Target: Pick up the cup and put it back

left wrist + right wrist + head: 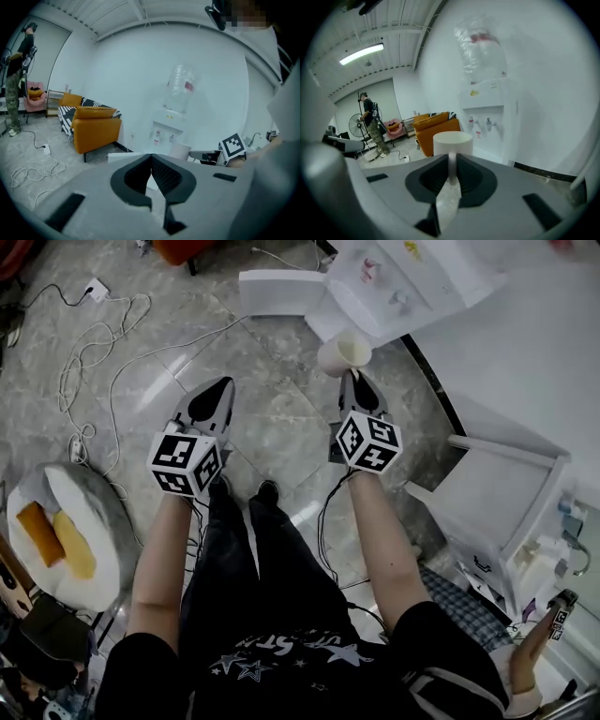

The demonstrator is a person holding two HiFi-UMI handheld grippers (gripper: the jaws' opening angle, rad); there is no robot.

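Cup (pixel 345 352) is in the air just in front of the water dispenser (pixel 394 287), upright, mouth up, not resting on anything. Right gripper (pixel 354 381) has it: jaws nearly together, pinching the thin cup wall near the rim, so the body sits beyond the tips. In the right gripper view the cup (pixel 452 140) stands straight up from between the pads of the gripper (pixel 453 161). My read is that a rim pinch keeps it level and leaves the base free to be set down.

In that view the dispenser (pixel 485 108), with its bottle (pixel 480 47) on top, is ahead and to the right, well apart from the cup. I can't tell which spot the cup goes back to.

Left gripper (pixel 214 395) is further from the dispenser than the right one. Its view shows the gripper (pixel 151 161) closed tip to tip, with nothing between the jaws. Looks like it's just parked clear; one gripper is enough for a light cup.
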